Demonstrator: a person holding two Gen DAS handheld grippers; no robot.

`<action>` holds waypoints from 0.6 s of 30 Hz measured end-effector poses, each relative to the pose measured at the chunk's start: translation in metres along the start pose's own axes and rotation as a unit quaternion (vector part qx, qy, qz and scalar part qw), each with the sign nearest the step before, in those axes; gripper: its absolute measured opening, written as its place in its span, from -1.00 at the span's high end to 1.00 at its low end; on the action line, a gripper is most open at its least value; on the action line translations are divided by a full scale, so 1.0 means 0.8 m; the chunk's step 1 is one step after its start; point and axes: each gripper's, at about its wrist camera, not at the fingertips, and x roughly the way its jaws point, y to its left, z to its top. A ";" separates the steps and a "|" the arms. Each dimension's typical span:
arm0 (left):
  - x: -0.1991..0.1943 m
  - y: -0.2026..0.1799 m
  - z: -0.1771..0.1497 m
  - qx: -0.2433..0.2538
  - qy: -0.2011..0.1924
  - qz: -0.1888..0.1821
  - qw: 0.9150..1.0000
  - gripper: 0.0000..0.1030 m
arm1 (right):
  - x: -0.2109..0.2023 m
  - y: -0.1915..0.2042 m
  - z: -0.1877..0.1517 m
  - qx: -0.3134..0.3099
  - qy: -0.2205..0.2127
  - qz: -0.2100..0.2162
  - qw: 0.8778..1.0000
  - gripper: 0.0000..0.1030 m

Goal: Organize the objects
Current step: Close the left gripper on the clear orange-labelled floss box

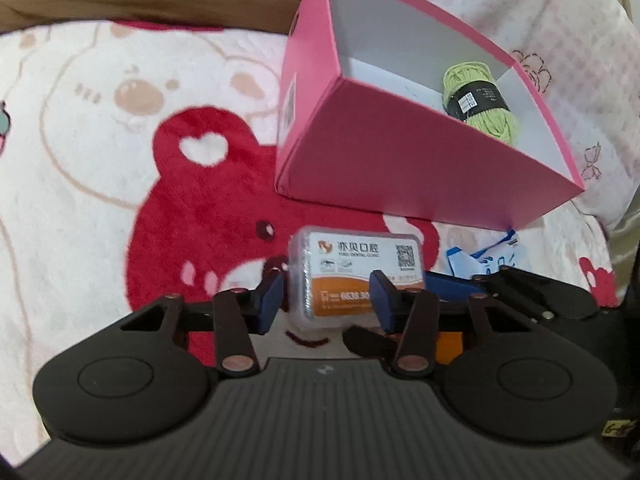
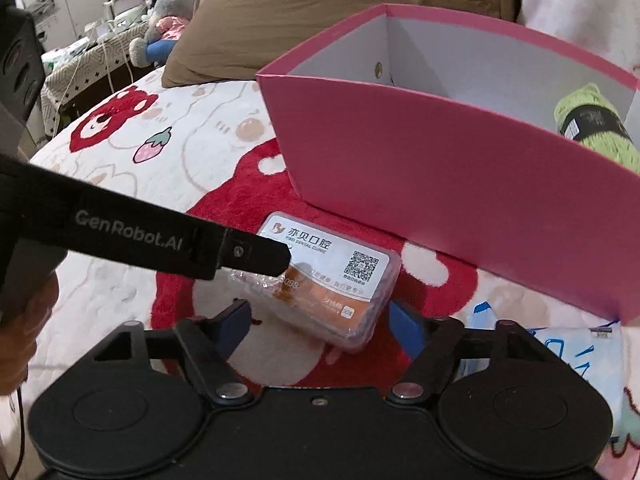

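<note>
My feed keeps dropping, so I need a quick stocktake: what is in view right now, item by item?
Storage box: one, pink, on the blanket.
Yarn skein: one, green, inside the box.
Plastic case: one, clear with orange-white label, on the blanket before the box.
Packet: one, blue-white, right of the case.
Blanket: one, white and red.
Pillow: one, brown, behind.
Left claw: at the case's left end.
Right claw: straddling the case's near end.

Pink box [image 1: 400, 152], green yarn [image 1: 480, 100]
</note>
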 end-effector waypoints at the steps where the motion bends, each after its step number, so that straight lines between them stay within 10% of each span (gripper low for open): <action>1: 0.001 0.000 -0.001 0.001 0.001 0.000 1.000 0.22 | 0.001 -0.002 0.000 0.006 0.001 0.001 1.000 -0.38; 7: 0.009 0.044 0.005 -0.126 0.048 -0.048 0.990 0.29 | -0.003 -0.001 -0.008 0.015 -0.015 0.004 1.000 -0.30; 18: 0.010 0.021 -0.001 -0.047 0.018 -0.028 0.998 0.18 | 0.008 -0.009 -0.005 0.038 -0.012 0.019 0.999 -0.45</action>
